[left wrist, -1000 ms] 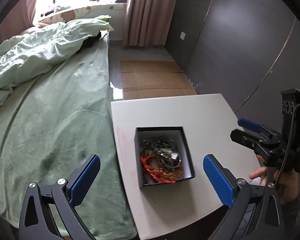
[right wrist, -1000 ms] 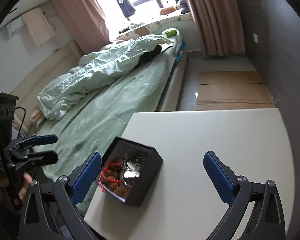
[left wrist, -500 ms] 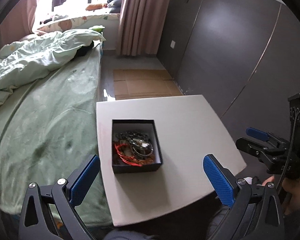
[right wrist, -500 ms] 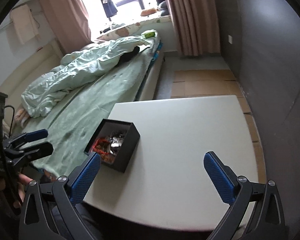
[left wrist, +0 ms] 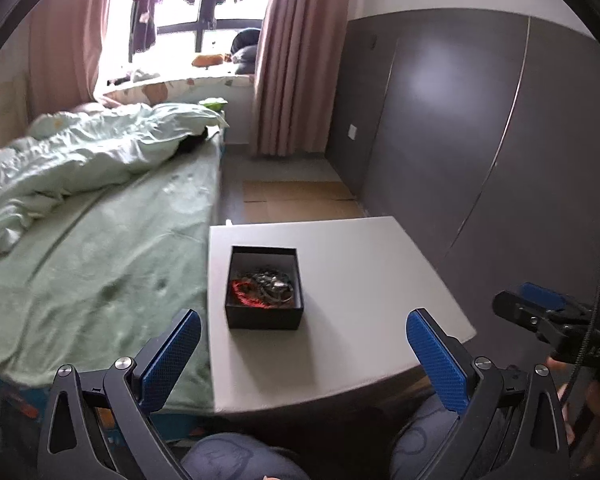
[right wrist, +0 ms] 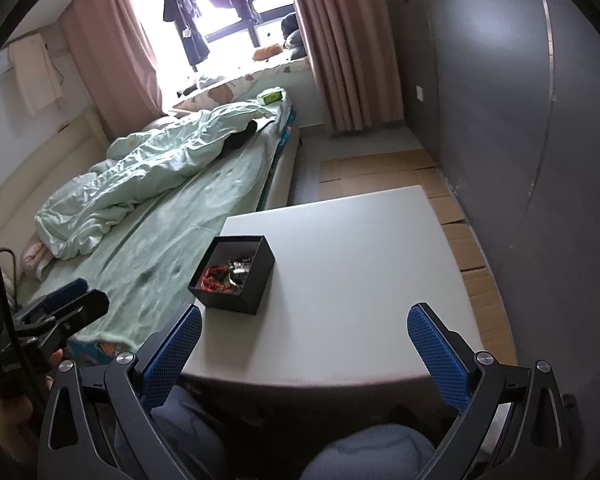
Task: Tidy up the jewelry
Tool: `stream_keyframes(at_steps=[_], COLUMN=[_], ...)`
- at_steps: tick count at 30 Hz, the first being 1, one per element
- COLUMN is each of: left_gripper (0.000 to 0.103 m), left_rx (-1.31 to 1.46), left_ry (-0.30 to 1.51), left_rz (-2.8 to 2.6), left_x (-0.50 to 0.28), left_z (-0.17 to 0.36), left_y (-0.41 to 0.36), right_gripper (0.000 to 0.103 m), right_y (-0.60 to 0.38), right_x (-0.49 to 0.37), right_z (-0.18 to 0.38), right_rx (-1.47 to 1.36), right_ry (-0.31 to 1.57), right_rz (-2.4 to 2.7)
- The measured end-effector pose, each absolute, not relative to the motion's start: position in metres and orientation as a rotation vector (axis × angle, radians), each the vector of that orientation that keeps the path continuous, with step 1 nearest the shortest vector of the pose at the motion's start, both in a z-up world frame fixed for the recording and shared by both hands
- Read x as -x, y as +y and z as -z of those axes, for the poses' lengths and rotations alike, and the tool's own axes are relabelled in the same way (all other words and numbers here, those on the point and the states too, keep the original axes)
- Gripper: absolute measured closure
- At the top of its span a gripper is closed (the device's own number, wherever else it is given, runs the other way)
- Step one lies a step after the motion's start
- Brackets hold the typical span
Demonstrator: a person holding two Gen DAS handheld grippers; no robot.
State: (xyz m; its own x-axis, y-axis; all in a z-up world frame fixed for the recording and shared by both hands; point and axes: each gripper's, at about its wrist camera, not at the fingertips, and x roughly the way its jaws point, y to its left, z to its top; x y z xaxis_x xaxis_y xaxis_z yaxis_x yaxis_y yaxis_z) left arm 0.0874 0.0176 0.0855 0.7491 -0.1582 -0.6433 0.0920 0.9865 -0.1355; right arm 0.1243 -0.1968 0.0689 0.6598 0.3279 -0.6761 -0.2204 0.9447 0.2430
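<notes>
Fingers: both grippers are wide open and hold nothing. The left gripper and the right gripper hang near the front edge of the table, well back from the box.
Where the jewelry is: it sits in a small black box on the left part of the table, near the bed.
Why it sits like that: I think the box keeps the little things from rolling away.
Jewelry: a tangled pile. One piece is red and stringy. The others look dark and shiny, like metal chains.
Box: square, with straight dark walls and a pale inside. No lid is on it.
Table: flat, smooth and pale grey.
Bed: soft green sheet with a crumpled blanket.
</notes>
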Motion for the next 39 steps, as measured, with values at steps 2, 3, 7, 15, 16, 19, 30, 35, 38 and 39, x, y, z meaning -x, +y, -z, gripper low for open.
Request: stream_keyframes(at_steps=[2,3,7,15,16,19,30,35,38,39], left_gripper=[0.000,0.000,0.000,0.000,0.000,0.000,0.000,0.000,0.000,0.000], left_rx=[0.096,0.092,0.067,0.092,0.091,0.089,0.084,0.093,0.104,0.105], left_ry=[0.714,0.711,0.698,0.681,0.679,0.664,0.644,0.643,0.647,0.647], left_rz=[0.123,0.116,0.085,0.116,0.123,0.148,0.195,0.192,0.190,0.185], left_x=[-0.077,-0.071,-0.047,-0.004,-0.002,0.011,0.033,0.033,0.032,0.031], left_z=[-0.086,-0.086,-0.085,-0.080,-0.081,-0.088,-0.103,-0.100,-0.096,-0.095], left_y=[0.016,0.015,0.012,-0.002,-0.003,-0.010,-0.020,-0.017,-0.014,-0.014], right_gripper=[0.000,0.000,0.000,0.000,0.000,0.000,0.000,0.000,0.000,0.000], right_y=[-0.200,-0.202,-0.204,-0.218,-0.221,-0.227,-0.232,-0.234,-0.233,-0.232], right_x=[-0.113,-0.105,-0.082,-0.038,-0.032,-0.020,0.008,0.007,0.005,0.004], right_z=[-0.070,-0.071,-0.070,-0.064,-0.063,-0.064,-0.085,-0.082,-0.078,-0.075], right_rx=[-0.150,-0.148,-0.136,-0.133,-0.134,-0.138,-0.141,-0.155,-0.158,-0.156], right_ry=[0.783,0.777,0.770,0.759,0.756,0.748,0.721,0.730,0.736,0.739], right_rz=[-0.307,-0.306,-0.303,-0.279,-0.273,-0.254,-0.241,-0.251,-0.256,-0.257])
